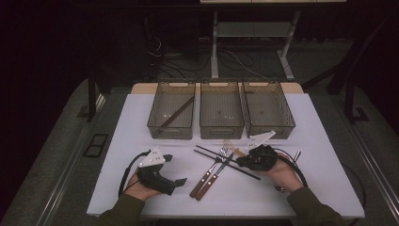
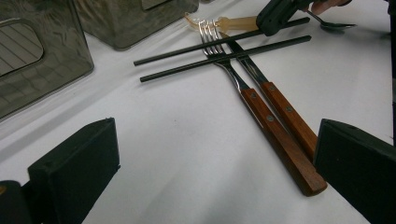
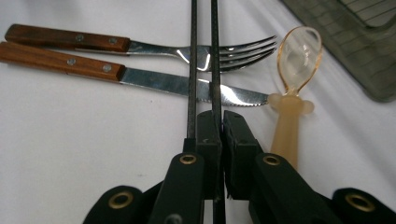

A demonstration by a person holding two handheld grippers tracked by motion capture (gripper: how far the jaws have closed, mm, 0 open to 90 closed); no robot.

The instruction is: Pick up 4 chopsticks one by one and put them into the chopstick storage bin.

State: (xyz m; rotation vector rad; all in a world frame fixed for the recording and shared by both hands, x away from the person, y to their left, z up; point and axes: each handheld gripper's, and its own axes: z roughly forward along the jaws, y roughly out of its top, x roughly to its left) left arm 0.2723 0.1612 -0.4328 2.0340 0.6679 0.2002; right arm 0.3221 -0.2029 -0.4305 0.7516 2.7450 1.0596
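Risk at pickup: your right gripper [image 3: 219,128] has its jaws together on 1 thin black chopstick [image 3: 215,56], while the second black chopstick [image 3: 192,65] runs just beside the left jaw, unclamped. Both lie across the wooden-handled steel fork [image 3: 140,46] and wooden-handled serrated knife [image 3: 116,74] on the white table [image 1: 301,141]. Lifting may drag the free stick, or tip the held one and nudge the cutlery and the translucent amber plastic spoon [image 3: 294,88]. Your left gripper [image 2: 210,177] rests with jaws apart, near the handles. Hidden: the clamped stick's near end behind the jaws. Of the 3 smoky clear bins [image 1: 221,113], the left holds a dark stick-like item, hard to identify.
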